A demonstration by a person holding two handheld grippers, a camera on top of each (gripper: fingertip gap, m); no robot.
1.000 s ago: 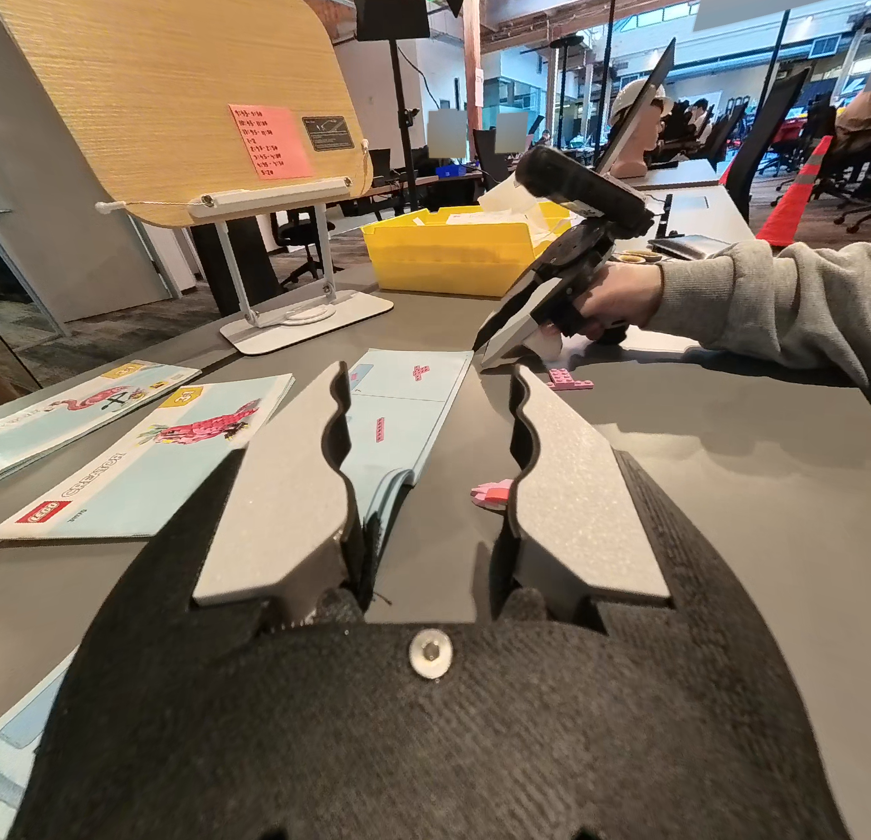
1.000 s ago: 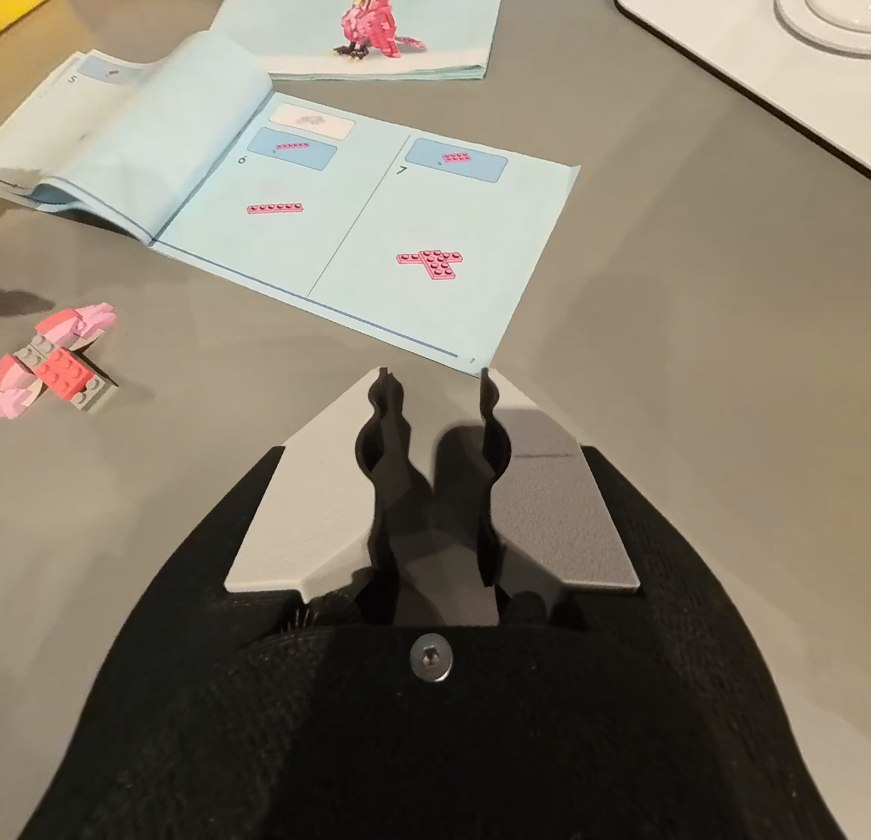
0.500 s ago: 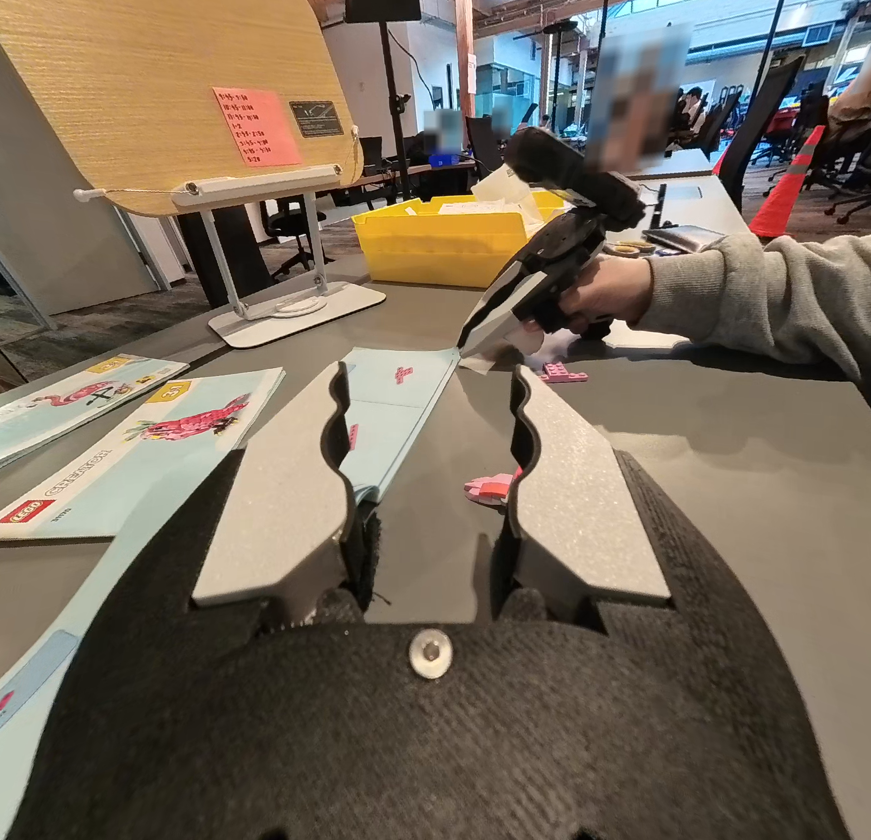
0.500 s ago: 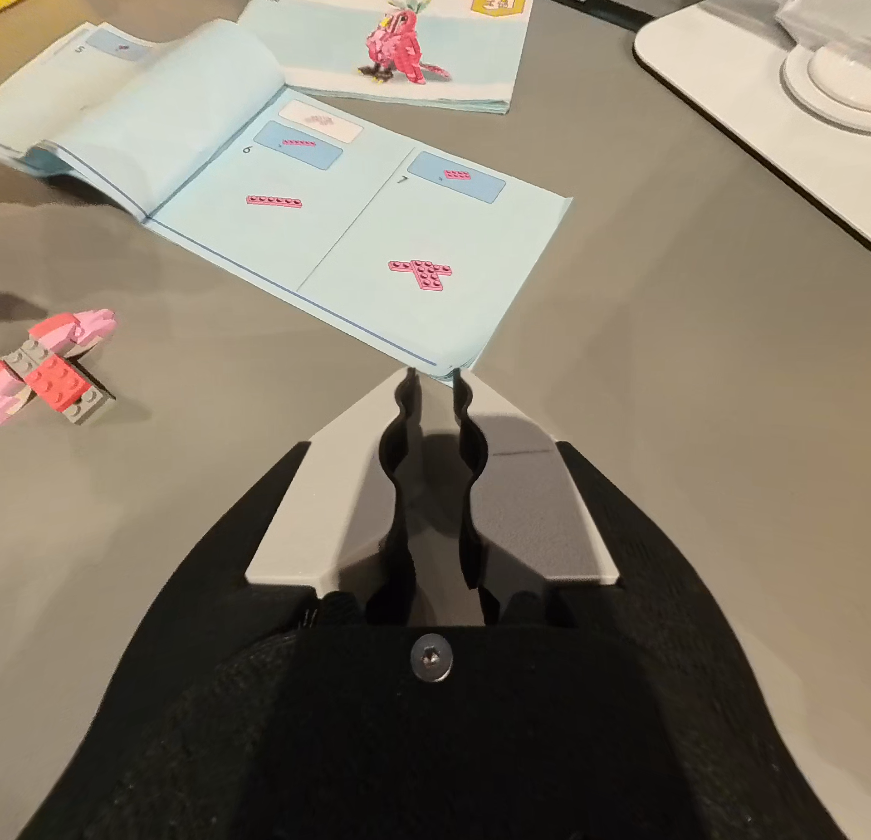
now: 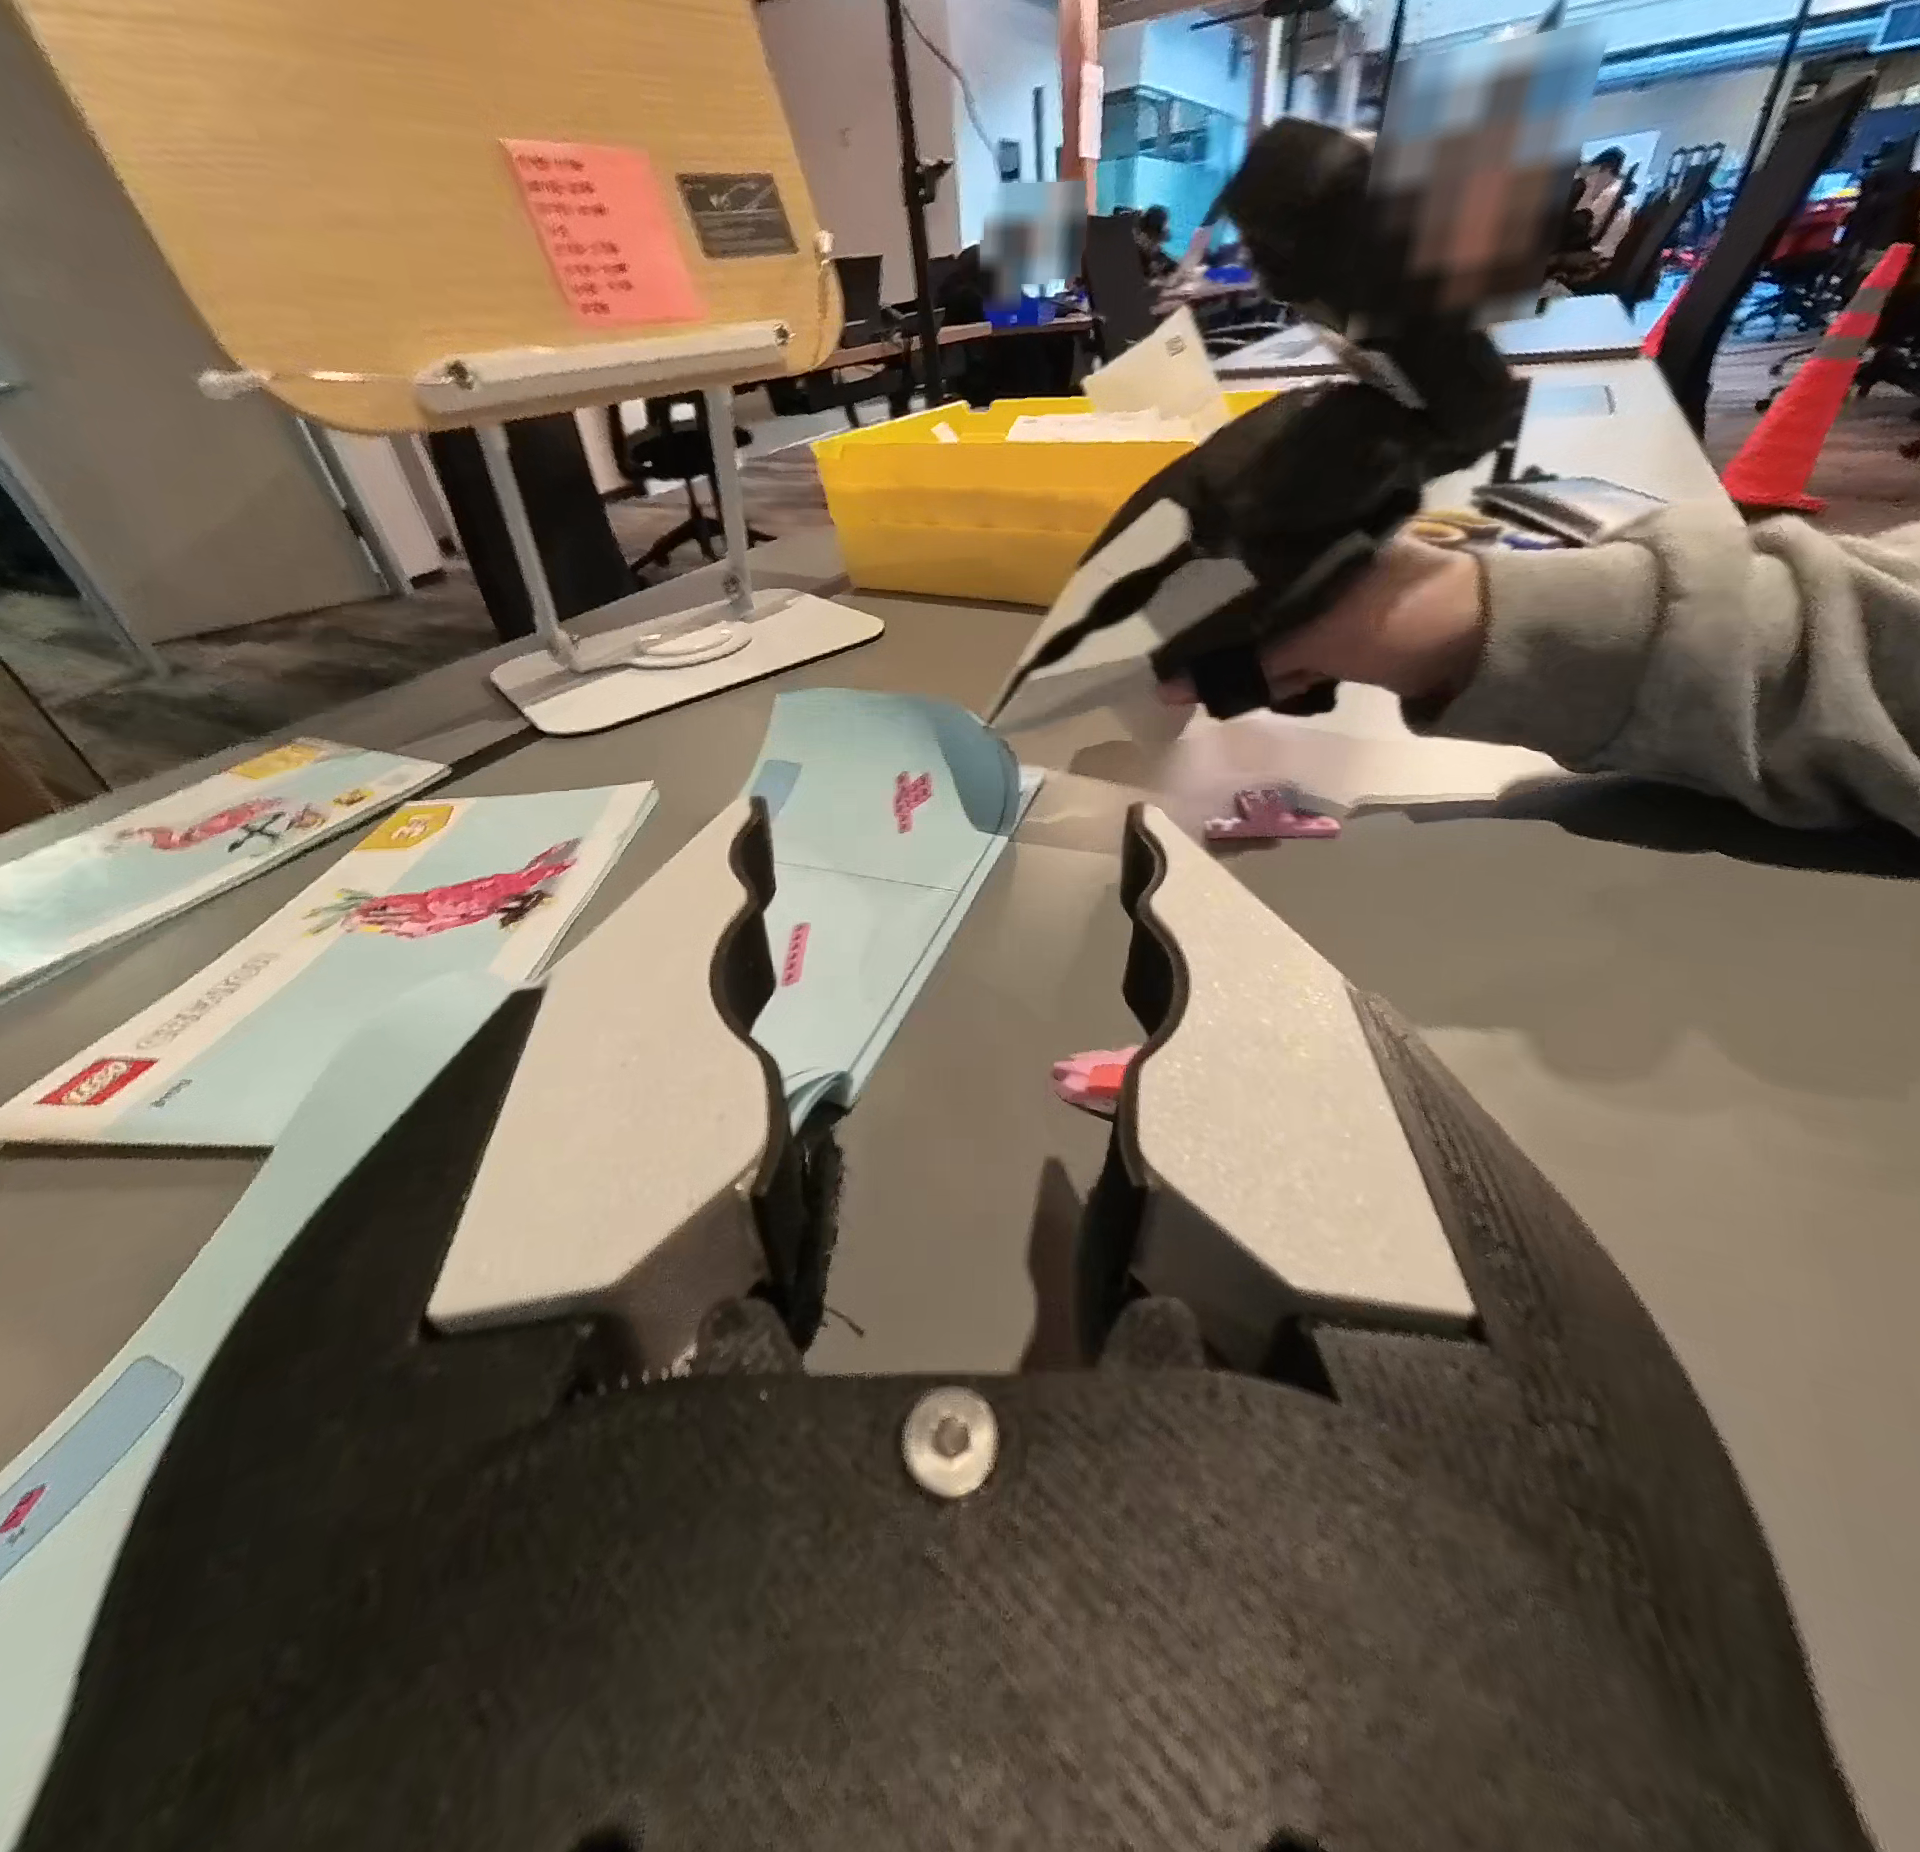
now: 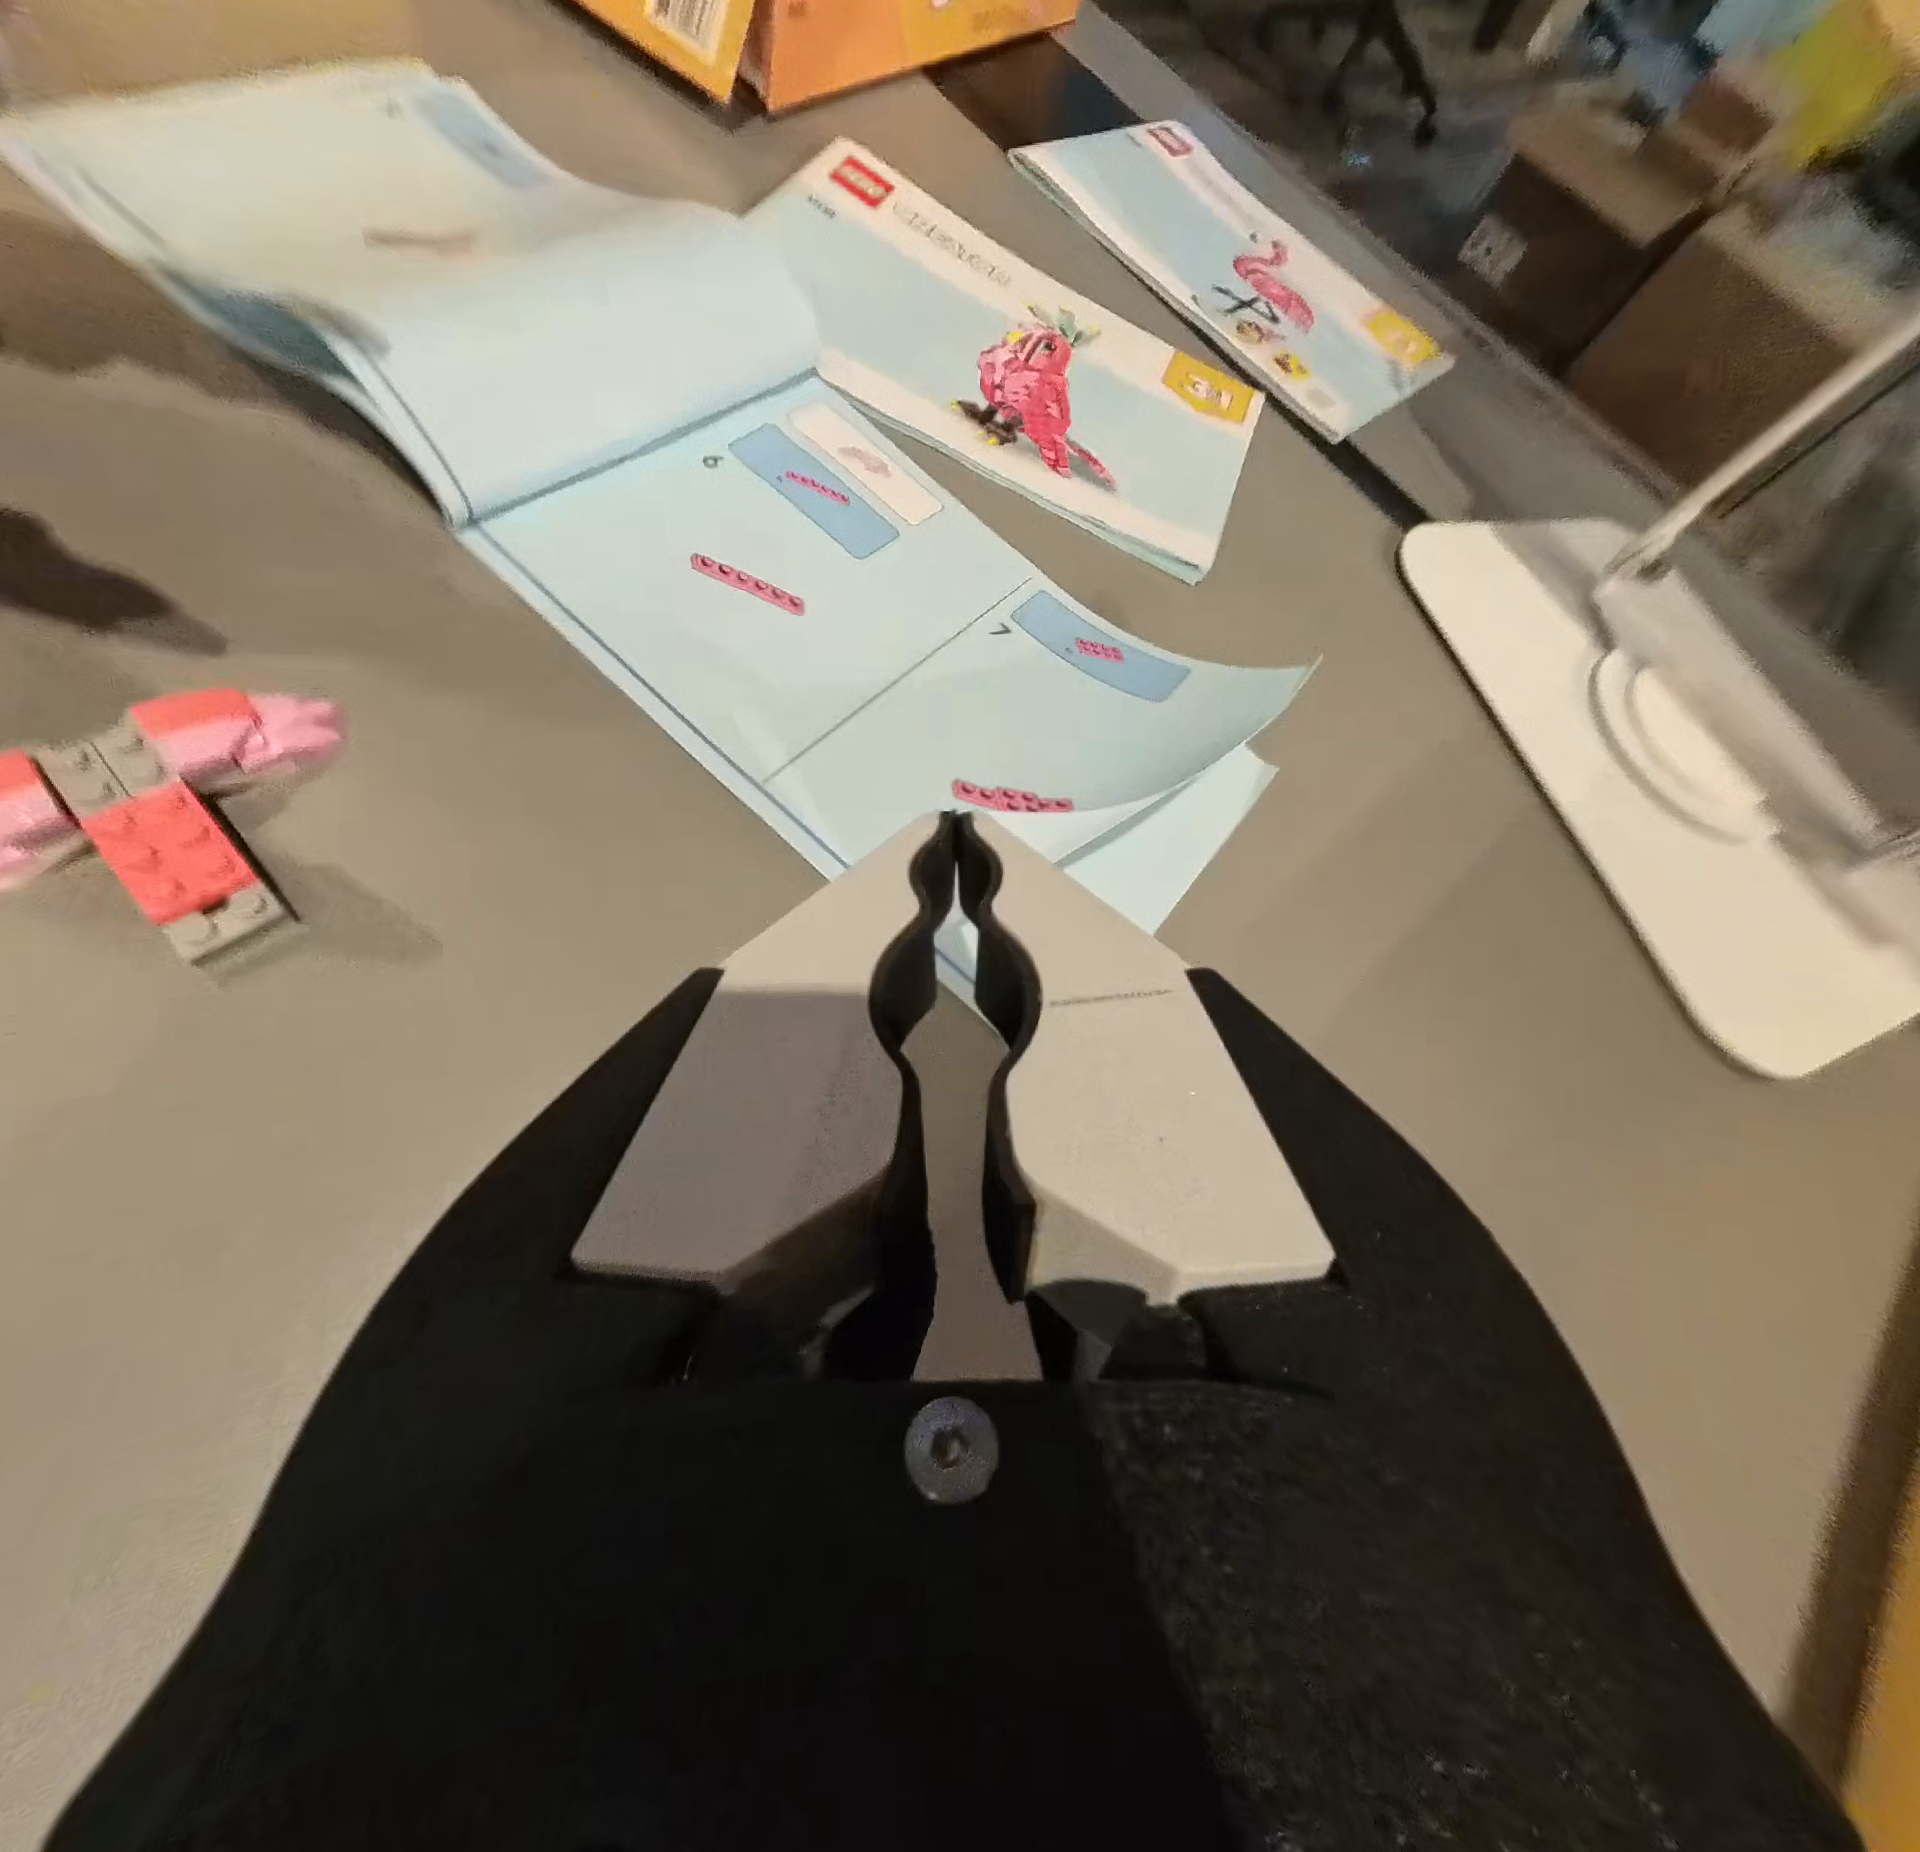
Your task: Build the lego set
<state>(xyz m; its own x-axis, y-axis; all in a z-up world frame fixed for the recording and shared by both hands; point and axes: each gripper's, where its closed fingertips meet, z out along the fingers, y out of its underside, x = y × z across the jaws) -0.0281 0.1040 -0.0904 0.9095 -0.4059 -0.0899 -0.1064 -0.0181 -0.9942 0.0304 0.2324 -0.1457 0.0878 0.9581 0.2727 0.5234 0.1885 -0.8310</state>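
While the right gripper (image 6: 954, 834) is pinching the near corner of the top page (image 6: 1132, 732) of the open instruction booklet (image 6: 727, 555), its fingers (image 6: 1049, 929) closed tip to tip on the paper and the page curling upward, the build is judged to be in its early steps, with a page turn under way.

Nearest, left wrist view: the left gripper (image 5: 940, 981), fingers (image 5: 1236, 1054) spread wide and holding nothing, is hovering above the grey counter (image 5: 1558, 1023) by the booklet's near edge.

Item, one: a partly built pink, red and grey assembly (image 6: 156, 805), lying on the counter to the left of the booklet in the right wrist view, apart from both grippers. It is looking small against the finished bird on the cover, so most of the building is judged to be left.

Item, one: a small pink plate piece (image 5: 1273, 815), lying loose beneath the right gripper's sleeve.

Booklets, three counted: the open one, plus two closed booklets (image 6: 1039, 368) (image 6: 1236, 275) lying beyond it.

Farther: two orange boxes (image 6: 914, 5) side by side; one white-based stand (image 5: 686, 649) carrying a wooden board (image 5: 364, 140); one yellow bin (image 5: 977, 514) at the counter's far edge.
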